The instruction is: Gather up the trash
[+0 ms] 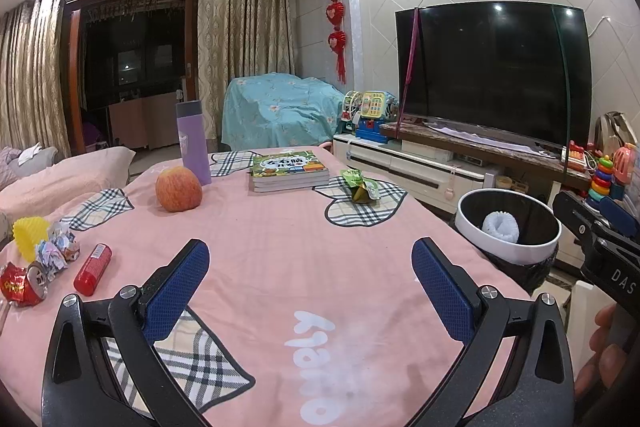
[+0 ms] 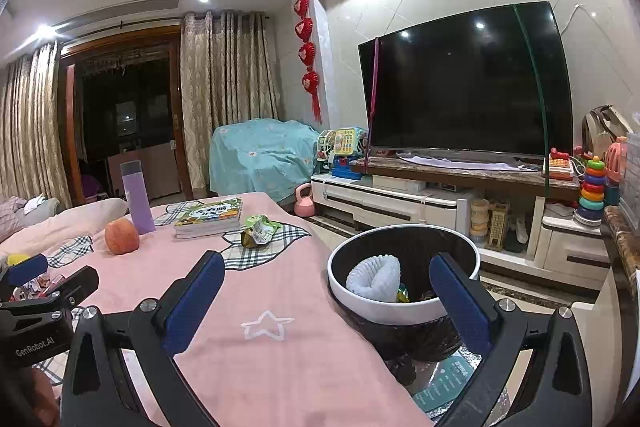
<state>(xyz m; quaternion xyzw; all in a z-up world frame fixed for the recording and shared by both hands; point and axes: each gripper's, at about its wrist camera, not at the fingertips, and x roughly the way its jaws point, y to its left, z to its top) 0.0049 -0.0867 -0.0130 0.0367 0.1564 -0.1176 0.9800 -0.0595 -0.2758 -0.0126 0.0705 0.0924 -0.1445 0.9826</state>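
A white-rimmed trash bin [image 1: 476,237] [image 2: 362,301] with a black bag stands at the table's right side; a white foam net [image 1: 500,225] [image 2: 374,277] lies inside. A crumpled green wrapper [image 1: 360,185] [image 2: 259,230] lies on the pink tablecloth near the books. At the left lie a crushed red can [image 1: 24,283], crumpled paper [image 1: 56,251], a yellow cupcake liner [image 1: 29,235] and a red tube [image 1: 93,269]. My left gripper [image 1: 310,277] is open and empty above the table. My right gripper [image 2: 326,293] is open and empty at the bin's near rim.
An apple [image 1: 178,189] [image 2: 121,235], a purple bottle [image 1: 193,141] [image 2: 138,197] and a stack of books [image 1: 289,171] [image 2: 210,217] sit on the table [image 1: 280,247]. A TV [image 1: 494,75] on a stand with toys is to the right. A sofa is at the left.
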